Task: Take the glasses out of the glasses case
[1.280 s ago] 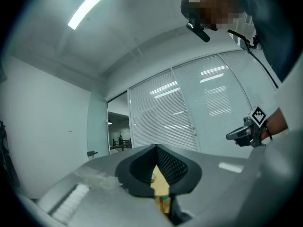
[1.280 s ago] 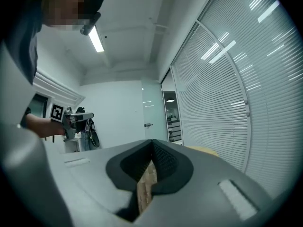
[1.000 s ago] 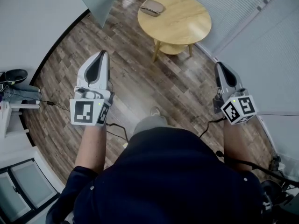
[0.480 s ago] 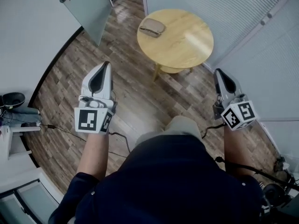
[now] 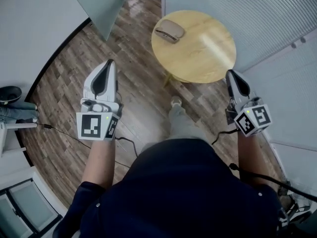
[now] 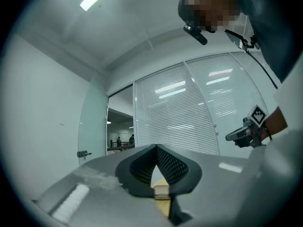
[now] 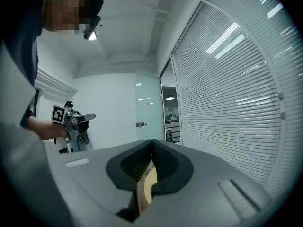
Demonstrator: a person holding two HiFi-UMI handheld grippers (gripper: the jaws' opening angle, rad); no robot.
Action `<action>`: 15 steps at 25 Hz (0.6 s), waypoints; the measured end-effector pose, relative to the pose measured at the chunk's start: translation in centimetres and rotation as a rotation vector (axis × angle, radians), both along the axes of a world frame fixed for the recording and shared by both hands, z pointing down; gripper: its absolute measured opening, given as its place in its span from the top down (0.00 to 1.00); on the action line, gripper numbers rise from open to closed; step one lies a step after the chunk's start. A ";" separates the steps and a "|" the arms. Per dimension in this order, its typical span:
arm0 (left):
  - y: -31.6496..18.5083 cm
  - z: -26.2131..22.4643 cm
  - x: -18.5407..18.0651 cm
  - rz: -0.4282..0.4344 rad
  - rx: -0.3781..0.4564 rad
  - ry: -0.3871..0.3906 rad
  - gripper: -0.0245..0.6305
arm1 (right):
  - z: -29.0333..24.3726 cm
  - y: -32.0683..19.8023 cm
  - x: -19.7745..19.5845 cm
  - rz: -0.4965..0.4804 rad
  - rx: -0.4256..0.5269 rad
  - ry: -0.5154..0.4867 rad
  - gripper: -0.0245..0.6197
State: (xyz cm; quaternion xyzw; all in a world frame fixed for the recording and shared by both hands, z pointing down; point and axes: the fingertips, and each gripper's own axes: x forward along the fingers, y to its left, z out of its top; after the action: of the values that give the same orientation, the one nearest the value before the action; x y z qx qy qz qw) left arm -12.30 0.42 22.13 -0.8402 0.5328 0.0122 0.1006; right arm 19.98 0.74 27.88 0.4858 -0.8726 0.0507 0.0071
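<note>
A closed beige-grey glasses case (image 5: 169, 30) lies near the far left edge of a round wooden table (image 5: 203, 53) in the head view. I cannot see the glasses. My left gripper (image 5: 110, 62) is held in the air over the wood floor, well short and left of the table, its jaws shut with nothing between them. My right gripper (image 5: 230, 72) hovers by the table's near right edge, also shut and empty. In the gripper views both point up at the room: left gripper (image 6: 156, 146), right gripper (image 7: 152, 141). Neither view shows the case.
A glass door panel (image 5: 99, 4) stands at the far left, and a wall of blinds (image 5: 257, 14) runs behind and right of the table. Cables (image 5: 49, 128) trail on the wood floor at left. The person's leg and shoe (image 5: 176, 104) reach toward the table.
The person has stepped toward the table, which now sits closer and further right in view. One leg now reaches forward. Both grippers stay raised and shut.
</note>
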 end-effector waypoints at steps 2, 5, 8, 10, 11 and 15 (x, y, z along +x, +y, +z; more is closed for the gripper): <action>-2.0 0.4 -0.4 -0.016 -0.023 -0.006 0.96 | -0.1 -2.9 -0.3 -0.009 0.005 -0.019 0.95; -5.5 0.2 -0.7 -0.035 -0.040 -0.026 0.96 | 0.0 -7.0 -0.9 -0.033 0.001 -0.037 0.95; -9.6 -0.3 0.0 -0.054 -0.042 -0.028 0.96 | 0.6 -11.3 -0.9 -0.069 -0.023 -0.046 0.95; -11.9 -1.0 0.7 -0.052 -0.039 -0.034 0.96 | 0.5 -14.1 -1.2 -0.098 -0.032 -0.041 0.95; -12.9 -1.2 1.0 -0.054 -0.037 -0.039 0.96 | 0.3 -15.4 -1.3 -0.112 -0.032 -0.040 0.95; -16.9 -0.9 1.7 -0.103 -0.040 -0.045 0.96 | 0.9 -20.7 -1.2 -0.168 -0.024 -0.054 0.95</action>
State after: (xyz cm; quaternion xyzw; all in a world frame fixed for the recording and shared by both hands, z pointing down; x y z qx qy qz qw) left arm -10.63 -16.51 21.26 -0.8134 0.5733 -0.0224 0.0961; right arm 18.73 -19.97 28.77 0.4091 -0.9095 0.0734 -0.0066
